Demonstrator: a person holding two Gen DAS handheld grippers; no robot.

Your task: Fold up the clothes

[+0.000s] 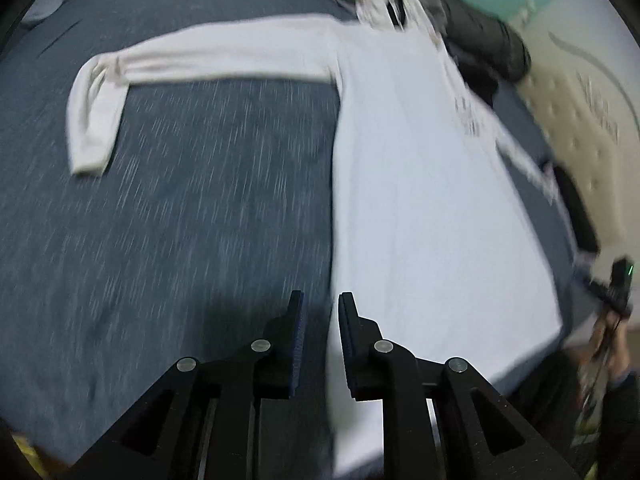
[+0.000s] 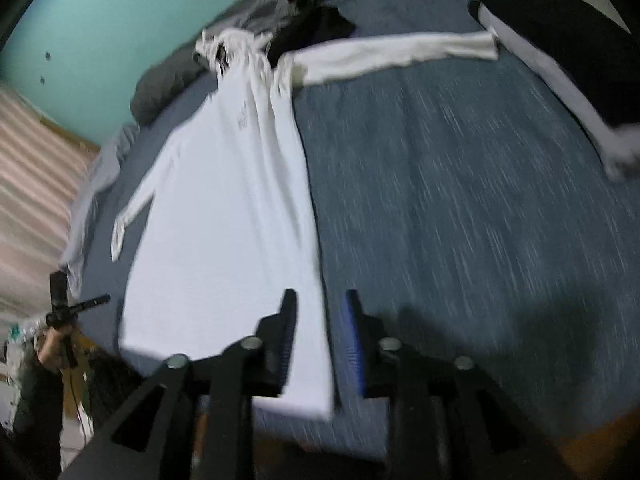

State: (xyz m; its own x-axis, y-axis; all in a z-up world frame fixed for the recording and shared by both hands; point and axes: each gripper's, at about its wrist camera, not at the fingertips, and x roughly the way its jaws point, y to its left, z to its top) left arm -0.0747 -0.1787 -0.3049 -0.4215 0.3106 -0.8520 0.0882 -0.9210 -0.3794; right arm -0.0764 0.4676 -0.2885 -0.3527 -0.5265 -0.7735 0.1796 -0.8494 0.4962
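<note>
I hover both grippers, left gripper (image 1: 320,300) and right gripper (image 2: 318,298), jaws apart and empty, over the white long-sleeved shirt (image 1: 420,200) spread on the bed (image 1: 180,220); its sleeve (image 1: 224,54) at ten o'clock should fold inward squarely next.

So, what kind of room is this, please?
Most likely a bedroom: a white long-sleeved shirt lies spread on a bed with a blue-grey cover, a quilted mattress side shows, and the wall is teal.

Black left gripper (image 1: 321,304) with 2 blue-padded fingers (image 1: 298,336) and silver screws.
</note>
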